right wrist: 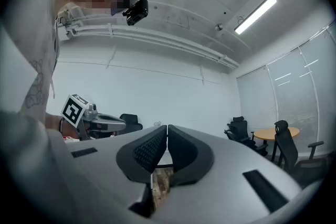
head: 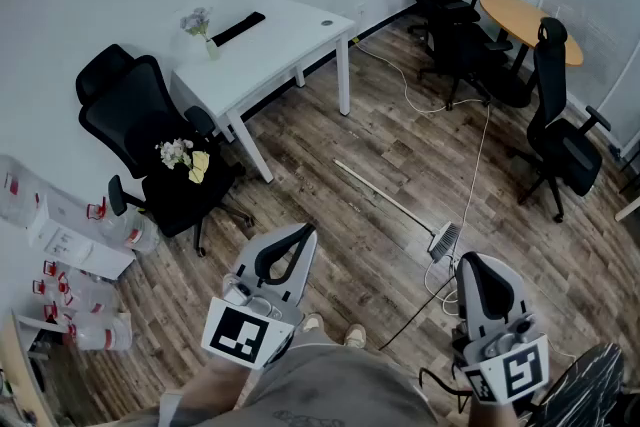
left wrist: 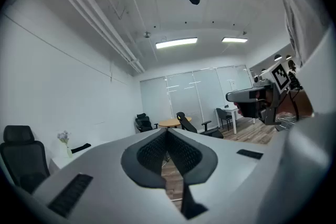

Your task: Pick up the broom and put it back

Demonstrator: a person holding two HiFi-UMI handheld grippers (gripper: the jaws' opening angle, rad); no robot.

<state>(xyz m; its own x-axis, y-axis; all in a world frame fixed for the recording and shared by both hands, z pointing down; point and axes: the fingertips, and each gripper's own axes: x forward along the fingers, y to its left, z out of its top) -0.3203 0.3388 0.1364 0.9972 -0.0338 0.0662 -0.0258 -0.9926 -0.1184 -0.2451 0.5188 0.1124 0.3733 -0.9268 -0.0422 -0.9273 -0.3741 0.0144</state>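
Jaws together; flowers [head: 196, 19] in vase [head: 211, 49]

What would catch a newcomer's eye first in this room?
A broom lies flat on the wood floor mid-room, just ahead of the right gripper. That and the left gripper sit at the bottom edge, jaws together, empty. At left, a black chair carries flowers on its seat.

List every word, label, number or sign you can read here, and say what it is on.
No readable text anywhere.
Marker cube on the left tool, and another on the right tool: black-and-white square patterns, no letters.
Red labels on the clear containers at the left edge: too small to read.
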